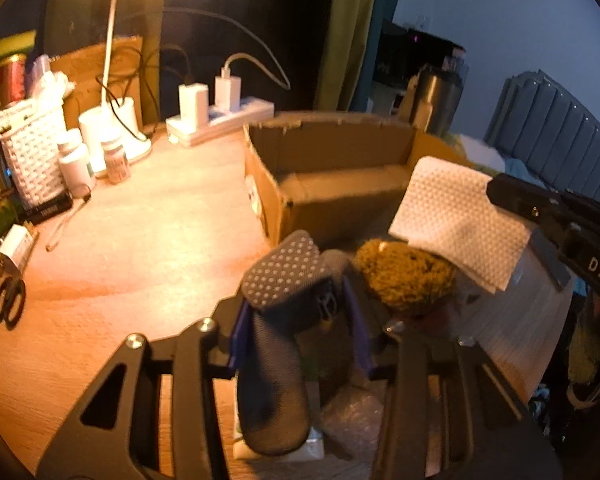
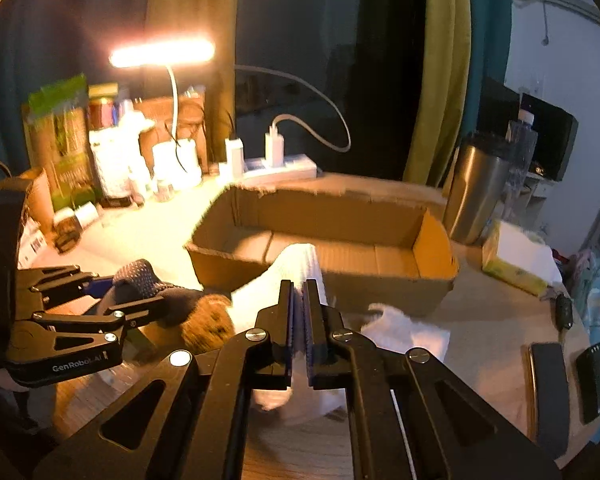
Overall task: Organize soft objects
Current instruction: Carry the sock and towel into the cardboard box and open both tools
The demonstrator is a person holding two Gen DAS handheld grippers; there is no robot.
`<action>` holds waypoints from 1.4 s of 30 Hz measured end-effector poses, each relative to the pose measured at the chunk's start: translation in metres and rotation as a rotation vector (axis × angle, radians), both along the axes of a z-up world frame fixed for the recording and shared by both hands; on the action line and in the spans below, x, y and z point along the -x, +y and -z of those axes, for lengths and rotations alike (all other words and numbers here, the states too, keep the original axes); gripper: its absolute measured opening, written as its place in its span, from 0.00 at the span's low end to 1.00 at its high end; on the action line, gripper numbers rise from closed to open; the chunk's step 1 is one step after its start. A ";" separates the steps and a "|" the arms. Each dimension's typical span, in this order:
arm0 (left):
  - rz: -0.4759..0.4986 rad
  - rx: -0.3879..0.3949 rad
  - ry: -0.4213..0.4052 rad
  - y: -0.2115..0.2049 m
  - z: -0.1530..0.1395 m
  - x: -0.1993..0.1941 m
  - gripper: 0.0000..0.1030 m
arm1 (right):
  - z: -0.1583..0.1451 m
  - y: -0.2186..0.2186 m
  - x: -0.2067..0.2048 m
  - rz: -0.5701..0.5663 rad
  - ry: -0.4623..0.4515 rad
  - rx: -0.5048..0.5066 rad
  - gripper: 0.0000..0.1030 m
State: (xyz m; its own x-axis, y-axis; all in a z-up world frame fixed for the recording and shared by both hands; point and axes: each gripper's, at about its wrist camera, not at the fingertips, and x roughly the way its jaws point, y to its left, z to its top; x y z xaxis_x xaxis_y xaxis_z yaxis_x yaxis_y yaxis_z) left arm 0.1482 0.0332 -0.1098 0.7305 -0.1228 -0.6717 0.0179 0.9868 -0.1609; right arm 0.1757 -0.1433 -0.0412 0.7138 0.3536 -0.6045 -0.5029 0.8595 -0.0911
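Only in right wrist view: steel tumbler [image 2: 478,188], phones at tabletop [image 2: 488,312] edge. Only in left: scissors [image 1: 9,300], headboard. Lamp-lit wood, open cardboard box [image 1: 340,184] centred. Left gripper [image 1: 300,320] fingers clamped on dotted grey sock [image 1: 280,300]; right gripper [image 2: 299,320] fingers pinching white cloth [image 2: 300,268], both just before box.

You're gripping dimpled white cloth [image 2: 300,264]; dotted knit sock [image 1: 276,360]; fuzzy mustard yarn ball [image 1: 406,274]; matt corrugated cardboard box [image 2: 324,240]; wood-grain tabletop [image 1: 140,248] gleaming.
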 end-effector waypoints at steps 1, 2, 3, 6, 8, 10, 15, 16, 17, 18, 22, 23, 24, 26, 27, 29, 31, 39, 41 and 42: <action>-0.002 0.002 -0.014 0.001 -0.005 0.001 0.42 | -0.005 0.000 0.000 -0.003 -0.008 -0.006 0.05; -0.003 0.004 -0.023 0.002 -0.008 0.002 0.42 | -0.010 0.000 0.001 -0.007 -0.019 -0.013 0.05; -0.004 0.004 -0.036 0.002 -0.013 0.003 0.42 | -0.013 0.000 0.001 -0.010 -0.027 -0.018 0.05; -0.004 0.015 -0.074 0.004 -0.025 0.005 0.42 | -0.026 -0.002 0.000 -0.016 -0.053 -0.032 0.05; -0.007 0.014 -0.094 0.004 -0.033 0.006 0.42 | -0.035 -0.003 -0.001 -0.015 -0.074 -0.037 0.05; -0.011 0.013 -0.109 0.005 -0.039 0.005 0.42 | -0.041 -0.006 -0.003 -0.012 -0.089 -0.041 0.05; -0.022 0.006 -0.145 0.007 -0.055 0.002 0.42 | -0.054 -0.015 -0.010 -0.004 -0.123 -0.054 0.05; -0.026 0.004 -0.152 0.007 -0.058 0.001 0.42 | -0.055 -0.017 -0.011 -0.003 -0.127 -0.055 0.05; -0.028 0.001 -0.157 0.006 -0.060 0.000 0.42 | -0.057 -0.020 -0.014 0.000 -0.135 -0.055 0.05; -0.030 -0.001 -0.165 0.006 -0.063 -0.001 0.42 | -0.059 -0.023 -0.016 0.002 -0.138 -0.056 0.05; -0.041 -0.012 -0.196 0.002 -0.074 -0.006 0.42 | -0.064 -0.034 -0.028 0.008 -0.159 -0.057 0.05; -0.045 -0.016 -0.205 0.001 -0.077 -0.008 0.42 | -0.064 -0.036 -0.030 0.008 -0.162 -0.057 0.05; -0.048 -0.020 -0.210 0.000 -0.079 -0.010 0.42 | -0.064 -0.038 -0.033 0.008 -0.164 -0.056 0.05; -0.056 -0.032 -0.222 -0.002 -0.082 -0.013 0.42 | -0.065 -0.041 -0.042 0.007 -0.172 -0.052 0.05; -0.062 -0.035 -0.226 -0.003 -0.083 -0.017 0.42 | -0.065 -0.043 -0.046 0.006 -0.176 -0.051 0.05; -0.071 -0.041 -0.229 -0.005 -0.085 -0.021 0.42 | -0.066 -0.046 -0.053 0.003 -0.182 -0.052 0.05; -0.080 -0.046 -0.230 -0.006 -0.086 -0.027 0.42 | -0.066 -0.049 -0.063 0.000 -0.187 -0.053 0.05; -0.084 -0.064 -0.224 -0.017 -0.082 -0.058 0.42 | -0.056 -0.061 -0.099 0.001 -0.174 -0.065 0.05; -0.080 -0.067 -0.220 -0.021 -0.080 -0.066 0.42 | -0.052 -0.062 -0.107 0.002 -0.164 -0.066 0.05; -0.077 -0.069 -0.217 -0.023 -0.078 -0.071 0.42 | -0.049 -0.064 -0.111 0.003 -0.157 -0.066 0.05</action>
